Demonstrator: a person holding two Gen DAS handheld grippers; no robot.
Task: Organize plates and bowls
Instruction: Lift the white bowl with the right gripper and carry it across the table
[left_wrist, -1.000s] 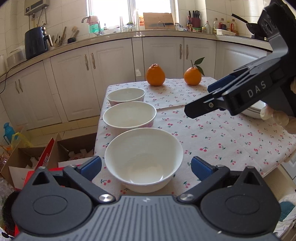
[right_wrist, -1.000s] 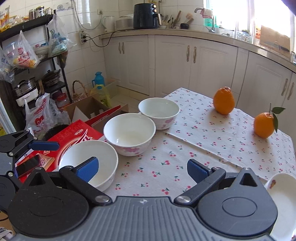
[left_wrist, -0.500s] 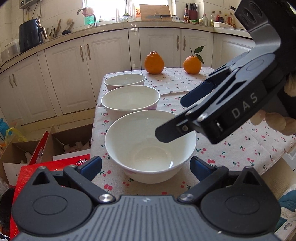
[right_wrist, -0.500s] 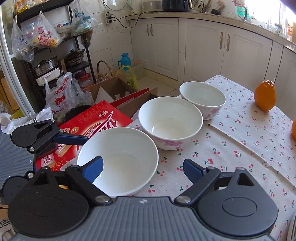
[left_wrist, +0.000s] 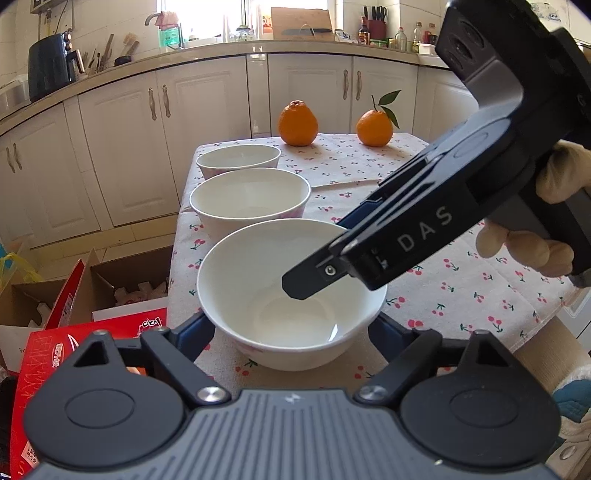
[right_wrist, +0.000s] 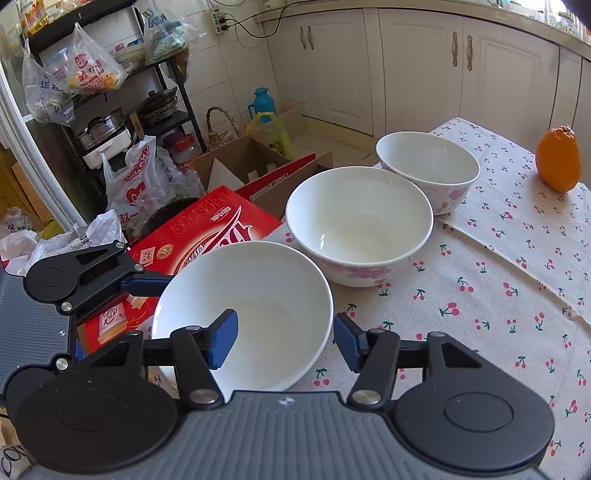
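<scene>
Three white bowls with pink flowers stand in a row on the cherry-print tablecloth: a near bowl, a middle bowl and a far bowl. My left gripper is open with its jaws on either side of the near bowl's base. My right gripper is open and straddles the near bowl's right rim, one finger inside the bowl and one outside. In the left wrist view its finger dips into the bowl. The middle bowl and far bowl stand beyond.
Two oranges sit at the table's far end. A red carton and open cardboard boxes lie on the floor left of the table edge. Kitchen cabinets stand behind.
Both grippers have moved in on the near bowl. The right gripper has swung left and down from above the table until one finger sits inside the bowl.
</scene>
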